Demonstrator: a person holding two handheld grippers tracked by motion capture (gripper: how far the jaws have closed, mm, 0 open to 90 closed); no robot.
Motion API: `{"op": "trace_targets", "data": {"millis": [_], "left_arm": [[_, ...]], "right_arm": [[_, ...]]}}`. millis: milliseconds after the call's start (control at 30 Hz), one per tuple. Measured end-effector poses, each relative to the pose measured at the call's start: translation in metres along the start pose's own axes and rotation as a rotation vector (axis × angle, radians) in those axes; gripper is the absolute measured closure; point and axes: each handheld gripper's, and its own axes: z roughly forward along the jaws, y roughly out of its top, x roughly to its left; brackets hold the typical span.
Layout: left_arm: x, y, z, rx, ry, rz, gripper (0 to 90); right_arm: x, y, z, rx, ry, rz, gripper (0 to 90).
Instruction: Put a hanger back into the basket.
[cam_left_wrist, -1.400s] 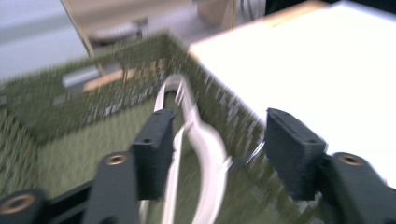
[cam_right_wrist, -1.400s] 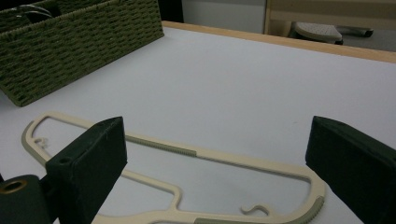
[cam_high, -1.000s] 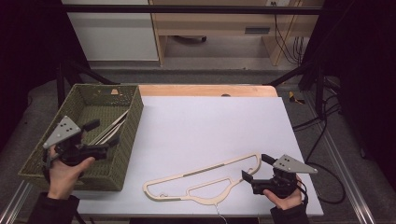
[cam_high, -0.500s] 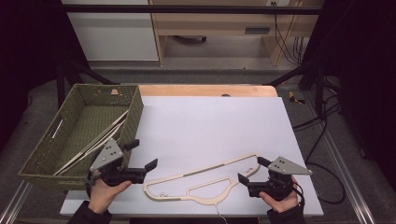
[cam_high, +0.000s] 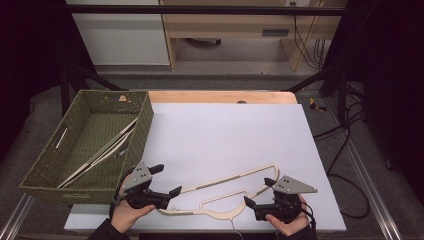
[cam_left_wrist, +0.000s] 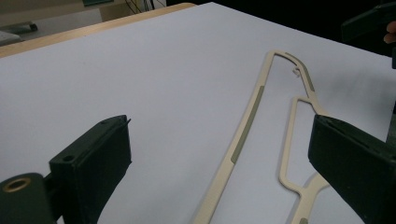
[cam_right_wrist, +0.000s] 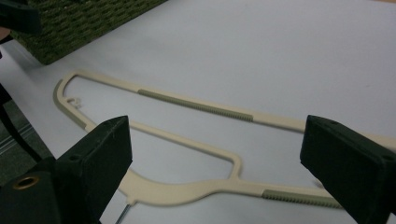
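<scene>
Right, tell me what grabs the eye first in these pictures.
A cream hanger lies flat at the white table's near edge, with the open left gripper and right gripper at either end. Far left, a green woven basket holds more hangers.

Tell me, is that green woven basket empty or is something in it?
Not empty. The basket at the table's left holds pale hangers lying slantwise inside it, like the cream hanger flat on the white table.
</scene>
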Motion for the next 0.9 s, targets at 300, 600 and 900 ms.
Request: {"op": "trace_targets", "data": {"millis": [300,600,900], "left_arm": [[0.002,-0.005,0.002,0.023,0.002,-0.026,3.9],[0.002,-0.009,0.007,0.048,0.002,-0.033,3.9],[0.001,-0.011,0.008,0.056,0.002,-0.036,4.4]], "right_arm": [[0.016,-0.018,0.005,0.063,0.016,0.006,14.1],[0.033,-0.037,0.015,0.147,0.037,0.022,28.7],[0.058,-0.047,0.033,0.232,0.02,-0.033,47.7]]}}
